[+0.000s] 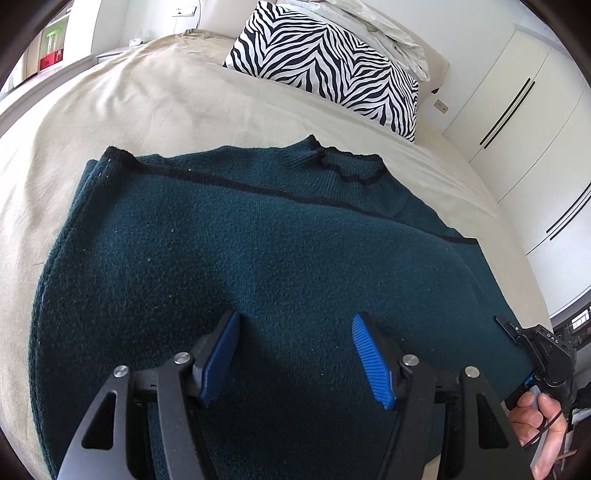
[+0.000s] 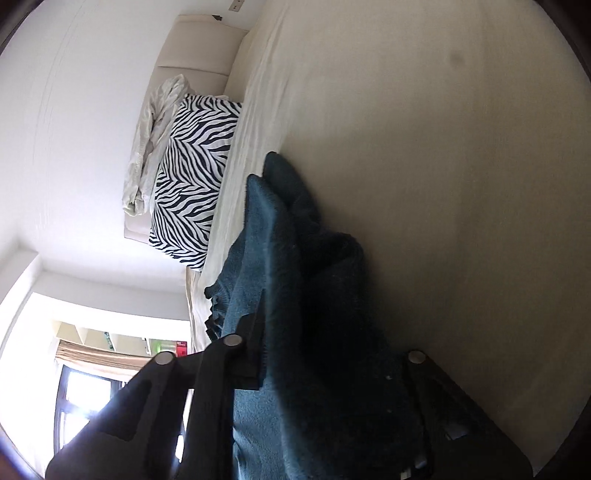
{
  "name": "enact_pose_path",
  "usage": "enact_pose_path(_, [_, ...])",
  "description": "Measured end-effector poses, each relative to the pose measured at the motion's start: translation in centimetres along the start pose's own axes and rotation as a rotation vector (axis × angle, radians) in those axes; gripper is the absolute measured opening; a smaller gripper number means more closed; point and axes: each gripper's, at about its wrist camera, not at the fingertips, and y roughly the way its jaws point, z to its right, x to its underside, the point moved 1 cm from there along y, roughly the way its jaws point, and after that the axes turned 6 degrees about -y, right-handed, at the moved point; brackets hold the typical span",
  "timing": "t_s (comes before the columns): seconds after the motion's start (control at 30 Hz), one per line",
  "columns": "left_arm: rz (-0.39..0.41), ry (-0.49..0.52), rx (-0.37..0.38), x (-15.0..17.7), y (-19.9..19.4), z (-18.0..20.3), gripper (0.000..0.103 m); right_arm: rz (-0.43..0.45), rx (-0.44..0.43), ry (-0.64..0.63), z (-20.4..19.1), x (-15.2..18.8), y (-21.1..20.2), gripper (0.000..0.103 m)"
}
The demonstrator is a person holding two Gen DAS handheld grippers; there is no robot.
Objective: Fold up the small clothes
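A dark teal knit sweater (image 1: pixel 240 258) lies spread on the beige bed sheet (image 1: pixel 129 110), neck end far from me, with a black seam line across it. My left gripper (image 1: pixel 293 321) is open just above the sweater's near part, blue pads (image 1: pixel 371 363) apart, nothing between them. My right gripper (image 1: pixel 509 330) shows at the sweater's right edge, held by a hand. In the right wrist view the right gripper (image 2: pixel 317 373) is rolled sideways and shut on the sweater (image 2: pixel 288 258), whose edge bunches up between its black fingers and hides the tips.
A zebra-striped pillow (image 1: pixel 325 66) and a white crumpled duvet (image 1: pixel 373 22) lie at the head of the bed. White wardrobe doors (image 1: pixel 517 122) stand to the right. A shelf with red and green items (image 1: pixel 51 48) is at far left.
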Motion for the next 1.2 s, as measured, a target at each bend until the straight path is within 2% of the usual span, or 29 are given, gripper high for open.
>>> enact_pose_path(0.07, [0.001, -0.011, 0.021, 0.0, 0.0, -0.4, 0.065, -0.001, -0.007, -0.01, 0.1, -0.2, 0.2, 0.011])
enact_pose_path(0.23, [0.008, -0.014, 0.057, 0.1, 0.0, -0.9, 0.065, 0.007, 0.042, -0.056, -0.7, -0.2, 0.4, 0.01])
enact_pose_path(0.37, [0.001, -0.07, 0.13, -0.2, -0.2, -2.0, 0.065, 0.017, 0.116, -0.174, -3.6, 0.2, 0.4, 0.01])
enact_pose_path(0.43, [-0.012, -0.13, 0.191, -0.6, -0.4, -3.0, 0.065, 0.014, 0.146, -0.293, -6.7, 1.1, 0.6, 0.01])
enact_pose_path(0.53, [-0.032, -0.254, 0.303, -1.2, -1.0, -4.9, 0.065, -0.016, 0.176, -0.586, -13.6, 5.1, 1.4, 0.01])
enact_pose_path(0.63, [-0.048, -0.381, 0.437, -1.7, -1.6, -7.0, 0.065, -0.098, 0.186, -1.007, -20.5, 13.6, 3.8, 0.01])
enact_pose_path(0.7, [-0.059, -0.441, 0.502, -1.9, -1.8, -8.2, 0.068, -0.184, 0.237, -1.236, -21.7, 19.4, 6.5, 0.01])
enact_pose_path(0.77, [-0.079, -0.465, 0.55, -1.8, -2.0, -8.7, 0.07, -0.247, 0.295, -1.314, -20.7, 22.8, 8.9, 0.01])
enact_pose_path(0.83, [-0.092, -0.478, 0.581, -1.9, -2.1, -8.9, 0.075, -0.249, 0.329, -1.356, -19.8, 24.9, 9.8, 0.01])
enact_pose_path(0.93, [-0.123, -0.488, 0.564, -2.3, -1.5, -8.6, 0.077, -0.187, 0.361, -1.456, -19.5, 27.1, 9.6, 0.01])
enact_pose_path(1.07, [-0.175, -0.446, 0.506, -3.2, -0.6, -6.6, 0.079, -0.151, 0.349, -1.517, -19.7, 28.1, 9.0, 0.01])
enact_pose_path(1.1, [-0.185, -0.438, 0.5, -3.4, -0.4, -6.2, 0.078, -0.134, 0.35, -1.545, -19.8, 28.5, 8.6, 0.011])
enact_pose_path(1.17, [-0.205, -0.428, 0.484, -3.8, 0.2, -5.9, 0.067, -0.101, 0.352, -1.605, -19.8, 29.5, 8.2, 0.011])
enact_pose_path(1.2, [-0.223, -0.431, 0.49, -3.9, 0.6, -5.9, 0.041, -0.086, 0.353, -1.64, -19.8, 30.1, 7.8, 0.011])
